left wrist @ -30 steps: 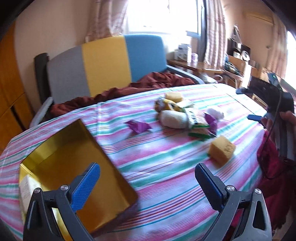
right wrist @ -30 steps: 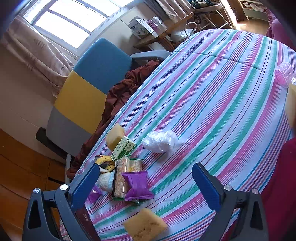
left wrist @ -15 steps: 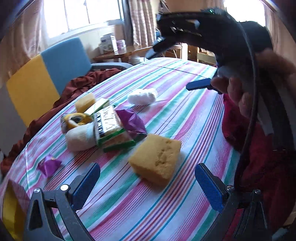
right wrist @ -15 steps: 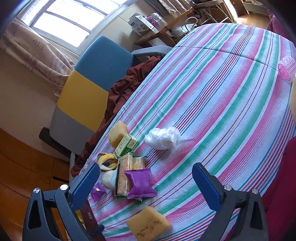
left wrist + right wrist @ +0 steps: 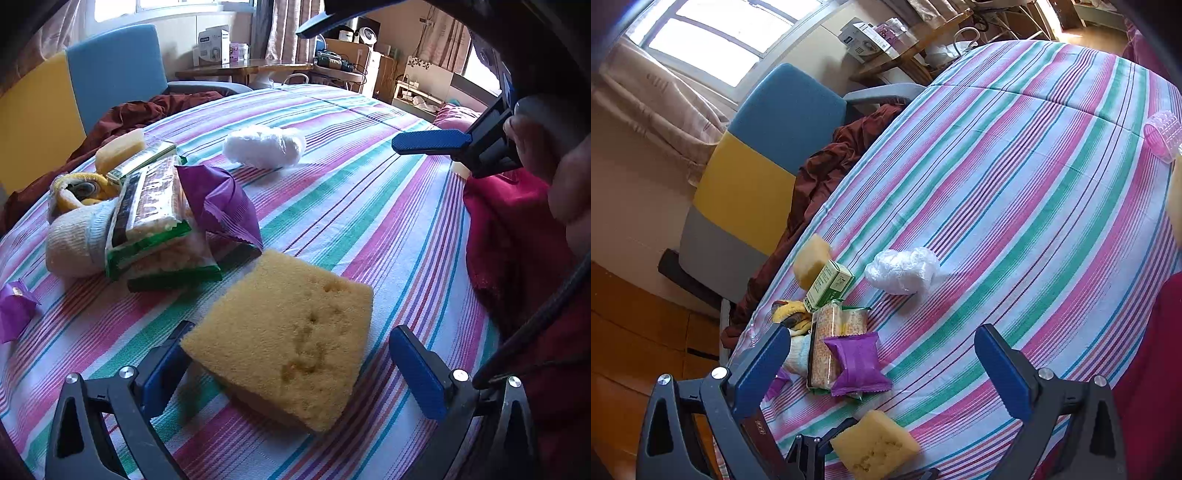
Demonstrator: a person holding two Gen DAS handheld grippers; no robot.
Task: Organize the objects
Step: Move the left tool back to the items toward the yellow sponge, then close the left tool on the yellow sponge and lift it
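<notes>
A yellow sponge (image 5: 284,347) lies on the striped tablecloth between the open jaws of my left gripper (image 5: 291,365); the left finger touches or nearly touches its corner. It also shows in the right wrist view (image 5: 875,446). Behind it lies a pile: a purple packet (image 5: 221,203), a green cracker pack (image 5: 151,214), a white sock roll (image 5: 74,240), a second sponge (image 5: 118,149) and a white plastic wad (image 5: 264,147). My right gripper (image 5: 882,369) is open and empty, held above the table; one of its fingers (image 5: 430,142) shows in the left wrist view.
A small purple wrapper (image 5: 14,310) lies at the left. A pink hair roller (image 5: 1163,134) sits at the table's far right. A blue, yellow and grey chair (image 5: 768,158) with a dark red cloth (image 5: 820,177) stands behind the table. A red garment (image 5: 517,229) is at right.
My left gripper has swung right from the yellow box and moved in on the sponge, which now sits between its jaws. The right gripper has barely moved.
</notes>
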